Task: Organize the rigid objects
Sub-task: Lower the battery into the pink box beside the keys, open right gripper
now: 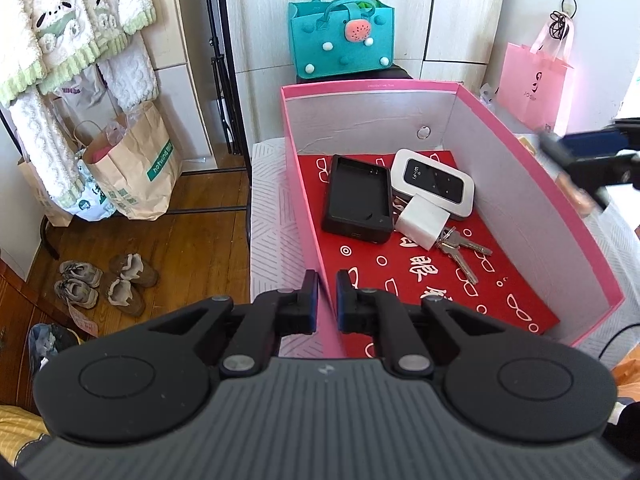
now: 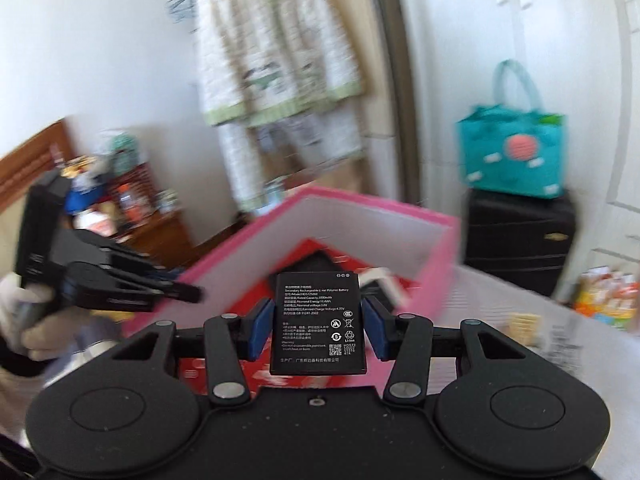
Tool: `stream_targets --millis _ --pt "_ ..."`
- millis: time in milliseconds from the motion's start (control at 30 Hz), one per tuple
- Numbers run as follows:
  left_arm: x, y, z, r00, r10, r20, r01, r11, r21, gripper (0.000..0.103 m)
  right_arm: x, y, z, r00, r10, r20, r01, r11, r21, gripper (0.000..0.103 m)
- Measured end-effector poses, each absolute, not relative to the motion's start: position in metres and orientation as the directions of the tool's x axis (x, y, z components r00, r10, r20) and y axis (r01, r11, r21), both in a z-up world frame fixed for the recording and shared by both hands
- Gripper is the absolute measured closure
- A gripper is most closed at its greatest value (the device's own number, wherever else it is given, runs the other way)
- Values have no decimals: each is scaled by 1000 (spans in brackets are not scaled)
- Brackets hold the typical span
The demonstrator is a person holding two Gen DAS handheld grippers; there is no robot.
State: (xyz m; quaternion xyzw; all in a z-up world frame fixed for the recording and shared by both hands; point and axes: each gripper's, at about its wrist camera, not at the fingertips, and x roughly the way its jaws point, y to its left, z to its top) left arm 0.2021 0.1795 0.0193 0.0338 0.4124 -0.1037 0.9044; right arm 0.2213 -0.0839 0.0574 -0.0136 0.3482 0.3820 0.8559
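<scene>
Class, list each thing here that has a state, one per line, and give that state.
Pink box: open, no lid on it.
Left claw: shut on the box's near wall.
Right claw: shut on the battery.
Battery: held above the box.
Charger cradle: empty, lying flat in box.
Keys: lying flat in box.

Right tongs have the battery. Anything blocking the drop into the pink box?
Nothing visible blocks it. The battery sits in the right tongs near the open-topped pink box; bare red liner remains beside the keys.

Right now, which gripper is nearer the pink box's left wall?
Left. The left gripper is shut on the pink box wall; the right gripper holds a battery above the box.
</scene>
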Motion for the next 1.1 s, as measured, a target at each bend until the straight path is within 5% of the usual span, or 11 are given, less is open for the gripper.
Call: stream_targets --millis 267,400,733,1100 --pt "203 181 20 634 -164 -755 201 979 -44 95 255 -9 18 233 631 -740 -725 620 300 49" --pt "205 181 20 630 -166 -759 205 978 -44 95 255 -1 10 257 583 -771 -760 615 211 49" --pt "201 178 18 646 -154 -748 203 979 -26 95 237 -82 33 323 737 -594 -708 605 365 43" --pt "200 185 18 654 -175 -736 186 980 -67 95 228 -183 33 471 697 -541 -487 717 500 36"
